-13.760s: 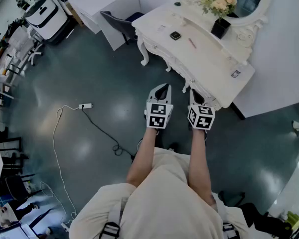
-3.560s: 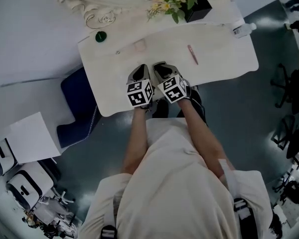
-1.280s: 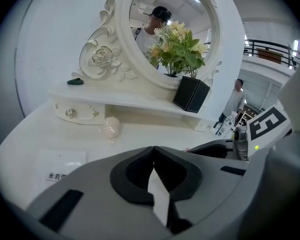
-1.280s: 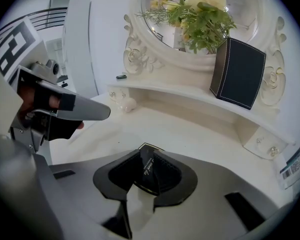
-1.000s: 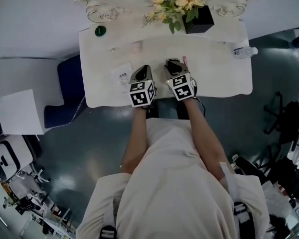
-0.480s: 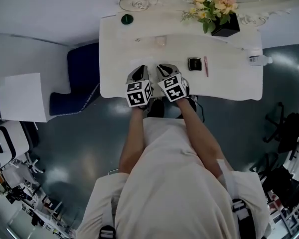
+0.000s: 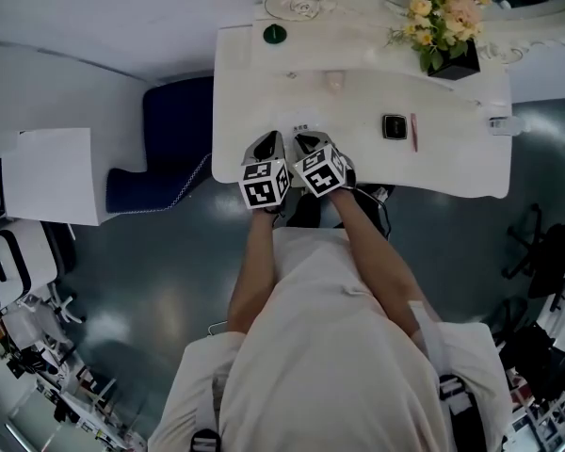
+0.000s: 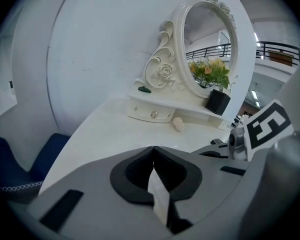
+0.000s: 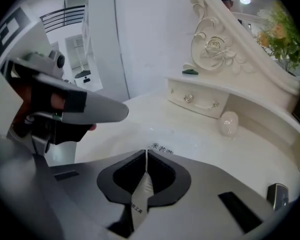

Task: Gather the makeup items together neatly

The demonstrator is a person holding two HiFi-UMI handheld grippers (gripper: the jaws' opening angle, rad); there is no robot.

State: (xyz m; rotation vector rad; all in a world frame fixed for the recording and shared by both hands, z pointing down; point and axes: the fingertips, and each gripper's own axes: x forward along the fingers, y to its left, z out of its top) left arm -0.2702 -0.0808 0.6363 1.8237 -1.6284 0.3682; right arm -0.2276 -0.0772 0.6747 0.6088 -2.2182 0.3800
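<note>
On the white dressing table (image 7: 245,83) a white printed sachet (image 7: 302,127) (image 9: 162,149) lies right at my gripper tips. My right gripper (image 7: 303,139) (image 9: 146,151) has just been closing, and its jaws are now shut with the sachet's near edge pinched between them. Close on its left, my left gripper (image 7: 271,137) (image 8: 153,147) is shut with nothing from the table in it. A pale egg-shaped sponge (image 7: 335,80) (image 9: 229,123) sits further back. To the right lie a black compact (image 7: 394,126) and a pink stick (image 7: 413,132).
A green item (image 7: 275,34) (image 8: 145,89) rests on the drawer shelf below the oval mirror (image 8: 205,44). Flowers in a black vase (image 7: 449,26) stand at the back right, and a small bottle (image 7: 502,125) lies at the right end. A blue chair (image 7: 169,149) is left of the table.
Both grippers have moved left along the table's front, away from the compact and pink stick, to the white sachet. The compact now lies clear to their right.
</note>
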